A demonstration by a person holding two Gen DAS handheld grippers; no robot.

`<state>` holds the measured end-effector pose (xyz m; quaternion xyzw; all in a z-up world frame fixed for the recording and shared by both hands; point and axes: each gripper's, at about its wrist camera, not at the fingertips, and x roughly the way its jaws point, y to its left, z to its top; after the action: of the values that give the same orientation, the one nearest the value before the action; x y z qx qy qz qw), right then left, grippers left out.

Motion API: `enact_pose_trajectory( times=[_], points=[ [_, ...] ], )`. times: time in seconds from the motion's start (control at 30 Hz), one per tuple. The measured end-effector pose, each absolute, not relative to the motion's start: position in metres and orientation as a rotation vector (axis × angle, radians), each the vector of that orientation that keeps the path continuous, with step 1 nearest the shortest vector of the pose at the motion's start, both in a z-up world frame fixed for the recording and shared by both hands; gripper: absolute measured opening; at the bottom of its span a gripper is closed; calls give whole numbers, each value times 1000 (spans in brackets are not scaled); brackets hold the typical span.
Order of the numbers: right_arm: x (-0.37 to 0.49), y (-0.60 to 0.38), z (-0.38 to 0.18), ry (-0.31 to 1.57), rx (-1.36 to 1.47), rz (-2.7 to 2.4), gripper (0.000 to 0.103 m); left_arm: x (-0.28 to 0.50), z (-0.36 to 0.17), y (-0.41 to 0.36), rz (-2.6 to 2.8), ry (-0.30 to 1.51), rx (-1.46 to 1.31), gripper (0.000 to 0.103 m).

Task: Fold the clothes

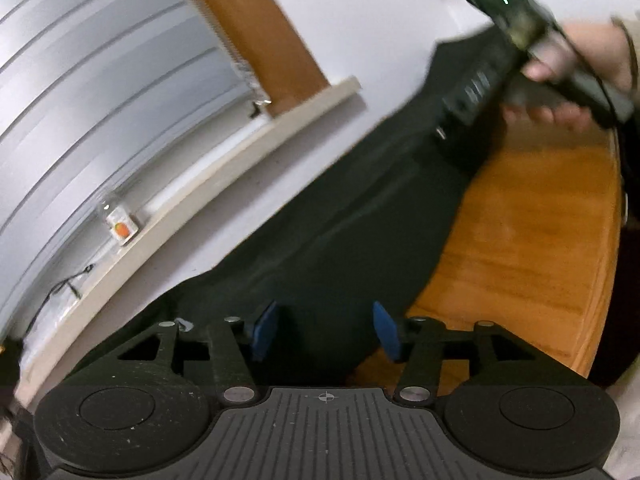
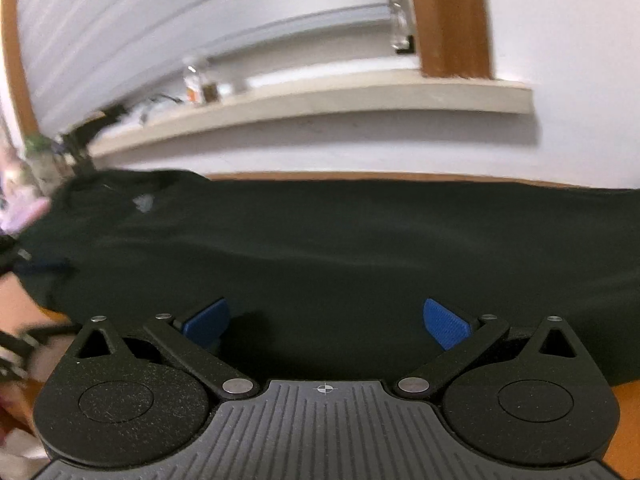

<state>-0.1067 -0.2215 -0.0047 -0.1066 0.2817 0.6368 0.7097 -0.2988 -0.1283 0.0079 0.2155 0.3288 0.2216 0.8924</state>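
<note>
One dark garment (image 2: 320, 240), a black shirt with a small pale logo near its collar, lies spread across my wooden table (image 1: 540, 232), and everything else I place from it. My left gripper (image 1: 326, 330) hangs over the shirt's near edge with its blue pads partly spread; the cloth fills the gap between them, but I see no pad pressing on it, so I judge this a reach for a hem, not yet a grip. My right gripper (image 2: 326, 322) sits low over the middle of the shirt's near side, jaws spread wide with nothing pinched, fabric only underneath. From the left wrist view my right hand (image 1: 580, 72) shows on the handle at the shirt's far end, blurred. I take it both tools are set along one long edge so that edge can be lifted evenly and folded over. Bare orange-brown table shows beside the shirt and as a thin strip beyond it. Behind the shirt rises a white wall with a pale sill (image 2: 360, 96) carrying a small jar (image 1: 120, 228) and blurred clutter, closed white blinds (image 1: 100, 80), and a wooden window frame (image 2: 452, 20).
</note>
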Motion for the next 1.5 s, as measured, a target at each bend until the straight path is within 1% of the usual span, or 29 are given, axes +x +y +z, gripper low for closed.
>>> enact_pose_trajectory(
  times=[0.03,0.1,0.17,0.3,0.37,0.43,0.47,0.5,0.57,0.6,0.7,0.83,0.87,0.93,1.03,1.13,1.23,1.37,1.4,1.43,1.47,1.5],
  points=[
    [-109,-223,-3,631,-213,1426,103,-296,5,-130,455,693,468,59],
    [-115,-226,0,632,-185,1449,103,-290,-1,-133,449,717,519,63],
    [-120,-229,2,623,-197,1459,103,-285,-5,-134,441,736,555,63],
    [-138,-231,10,516,-289,1464,103,-276,-13,-133,441,749,645,63],
    [-146,-232,10,496,-300,1485,103,-270,-18,-133,454,752,710,62],
    [-152,-231,10,485,-308,1502,103,-267,-19,-130,433,757,720,48],
    [-156,-231,9,476,-315,1508,103,-266,-16,-127,423,752,709,34],
    [-160,-232,9,461,-329,1511,103,-267,-11,-123,417,737,682,24],
    [-167,-235,13,421,-339,1514,103,-269,6,-112,411,687,603,18],
    [-171,-237,16,397,-337,1512,103,-272,17,-105,412,651,550,17],
    [-177,-242,25,351,-321,1522,103,-276,51,-77,423,575,428,16],
    [-180,-241,32,342,-305,1553,101,-265,75,-32,409,580,328,16],
    [-182,-237,31,346,-317,1565,94,-263,78,-21,396,590,298,16],
    [-186,-225,26,380,-338,1603,85,-259,79,-7,371,605,246,16],
    [-192,-203,17,445,-369,1671,66,-255,81,10,336,620,172,16],
    [-203,-176,10,459,-425,1696,65,-258,81,18,309,620,107,21],
    [-208,-144,7,496,-458,1739,66,-261,80,25,295,623,64,29],
    [-216,-112,5,522,-463,1790,66,-270,81,32,276,605,6,30],
    [-219,-107,6,526,-451,1811,66,-274,82,34,268,597,-14,34],
    [-222,-102,6,522,-446,1829,65,-279,85,36,266,584,-28,35],
    [-229,-99,6,482,-474,1834,64,-284,87,37,264,571,-40,38],
    [-234,-97,6,457,-492,1832,62,-289,90,38,263,558,-51,39]
  ],
)
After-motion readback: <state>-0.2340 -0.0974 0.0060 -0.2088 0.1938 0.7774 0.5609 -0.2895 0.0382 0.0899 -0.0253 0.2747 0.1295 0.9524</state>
